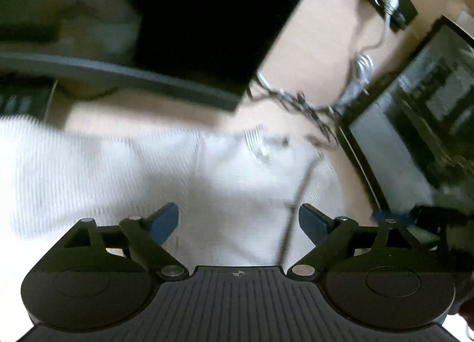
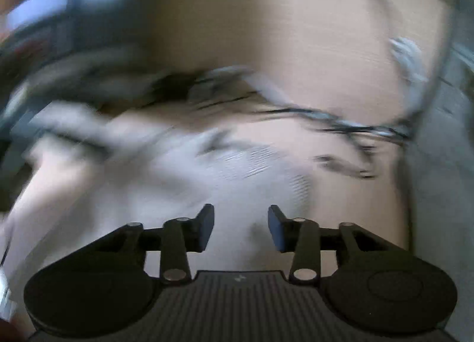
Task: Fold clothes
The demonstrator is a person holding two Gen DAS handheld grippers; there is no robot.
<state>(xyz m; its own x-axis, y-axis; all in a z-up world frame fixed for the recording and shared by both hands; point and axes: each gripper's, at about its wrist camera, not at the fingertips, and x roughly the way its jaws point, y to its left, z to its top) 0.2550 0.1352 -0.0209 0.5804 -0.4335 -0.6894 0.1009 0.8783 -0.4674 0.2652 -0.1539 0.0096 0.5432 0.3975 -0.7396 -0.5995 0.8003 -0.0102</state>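
You are holding the left gripper [image 1: 238, 222] and the right gripper [image 2: 240, 228], jaws wide and gripping nothing, low over the white ribbed garment [image 1: 124, 173] that is lying spread across the tan bench [image 1: 311, 54], apparently positioning yourself to pick an edge.

No readable text, labels, brands or numbers in either view — both are motion-blurred. Only marks: a small round crosshair symbol on the left gripper [image 1: 238, 222] body, and a faint pale mark on the right gripper [image 2: 240, 228] body — illegible.
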